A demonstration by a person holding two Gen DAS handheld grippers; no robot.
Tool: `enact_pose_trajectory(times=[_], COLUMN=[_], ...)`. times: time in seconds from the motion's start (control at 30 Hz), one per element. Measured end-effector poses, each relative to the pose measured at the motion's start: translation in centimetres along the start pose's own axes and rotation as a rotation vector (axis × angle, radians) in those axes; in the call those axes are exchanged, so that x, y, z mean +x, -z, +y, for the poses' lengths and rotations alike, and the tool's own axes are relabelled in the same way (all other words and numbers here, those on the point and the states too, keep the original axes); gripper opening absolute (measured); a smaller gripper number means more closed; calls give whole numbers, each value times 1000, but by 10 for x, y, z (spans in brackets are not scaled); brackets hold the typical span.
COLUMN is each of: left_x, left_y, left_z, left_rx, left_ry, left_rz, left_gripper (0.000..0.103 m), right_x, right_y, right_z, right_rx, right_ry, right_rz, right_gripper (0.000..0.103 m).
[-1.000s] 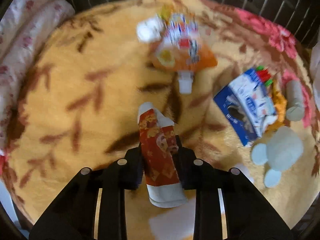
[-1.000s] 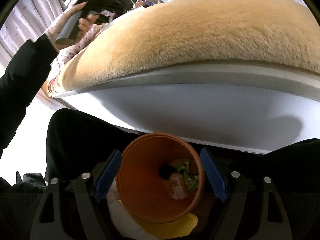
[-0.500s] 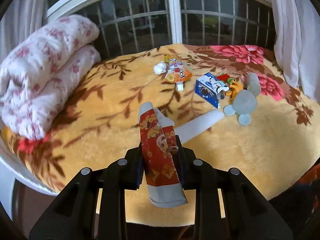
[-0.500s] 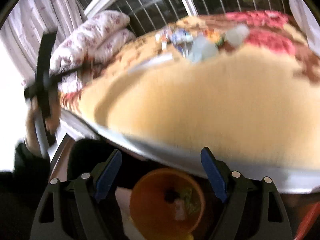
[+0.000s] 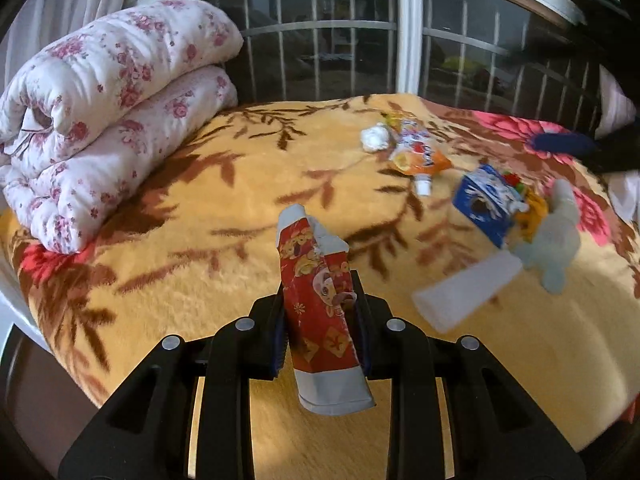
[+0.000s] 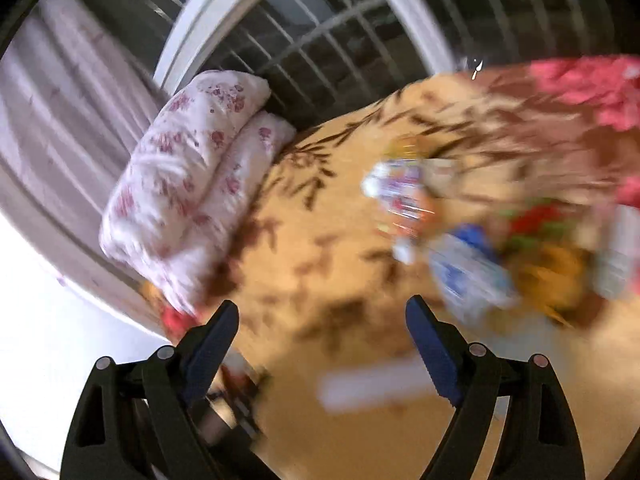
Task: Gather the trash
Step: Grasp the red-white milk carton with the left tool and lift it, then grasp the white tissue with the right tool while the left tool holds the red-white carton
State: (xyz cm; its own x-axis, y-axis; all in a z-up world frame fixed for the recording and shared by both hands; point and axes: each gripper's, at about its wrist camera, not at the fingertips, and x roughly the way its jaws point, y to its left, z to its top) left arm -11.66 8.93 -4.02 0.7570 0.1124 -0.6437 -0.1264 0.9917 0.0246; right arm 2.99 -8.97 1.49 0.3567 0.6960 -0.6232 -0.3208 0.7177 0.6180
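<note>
A red printed snack wrapper (image 5: pixel 316 280) with silver ends stands upright between the pads of my left gripper (image 5: pixel 318 304), which is shut on it above the near part of the bed. More litter lies further back on the blanket: a crumpled white tissue (image 5: pixel 375 138), an orange spout pouch (image 5: pixel 418 156), a blue pack (image 5: pixel 486 206) and a white tube (image 5: pixel 466 292). My right gripper (image 6: pixel 320 308) is open and holds nothing; it hovers over the bed, and its view is blurred. In that view the pouch (image 6: pixel 404 196) and the blue pack (image 6: pixel 468 276) lie ahead to the right.
A yellow floral blanket (image 5: pixel 224 216) covers the bed. A folded flowered quilt (image 5: pixel 100 128) lies at its left end, against a barred window (image 5: pixel 332 48). A pale blue soft object (image 5: pixel 554 240) rests beside the blue pack. A blurred dark blue and black shape (image 5: pixel 560 144) enters from the right.
My left gripper drew back from the litter with the wrapper still in it. My right gripper rose from the orange bin below the bed edge to above the blanket; the bin is out of view.
</note>
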Motion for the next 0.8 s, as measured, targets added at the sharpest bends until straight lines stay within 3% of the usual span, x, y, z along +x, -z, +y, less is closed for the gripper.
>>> enact_pose_trajectory(times=[0.17, 0.27, 0.33, 0.4, 0.43, 0.53, 0.67, 0.73, 0.8], left_x=[14, 22, 26, 29, 29, 30, 31, 32, 33], left_y=[-1, 1, 2, 3, 3, 4, 6, 6, 5], left_z=[12, 16, 19, 20, 21, 20, 20, 20, 20], left_rx=[-36, -45, -53, -59, -58, -44, -36, -42, -55], left_ry=[11, 19, 38, 51, 55, 55, 62, 64, 68], left_rz=[1, 9, 17, 25, 23, 13, 7, 9, 10], left_gripper=[26, 26, 26, 26, 26, 27, 27, 27, 27], right_x=[98, 144, 162, 174, 177, 185, 207, 219, 229], right_y=[-66, -91, -102, -112, -117, -130, -144, -145, -144], right_z=[0, -10, -17, -27, -32, -39, -30, -32, -32], right_rx=[180, 271, 295, 308, 312, 321, 237, 202, 145], right_ry=[-54, -18, 64, 220, 286, 344, 505, 582, 670], right_rz=[73, 103, 103, 77, 62, 33, 45, 76, 104], right_gripper=[83, 73, 73, 55, 53, 51, 51, 47, 32])
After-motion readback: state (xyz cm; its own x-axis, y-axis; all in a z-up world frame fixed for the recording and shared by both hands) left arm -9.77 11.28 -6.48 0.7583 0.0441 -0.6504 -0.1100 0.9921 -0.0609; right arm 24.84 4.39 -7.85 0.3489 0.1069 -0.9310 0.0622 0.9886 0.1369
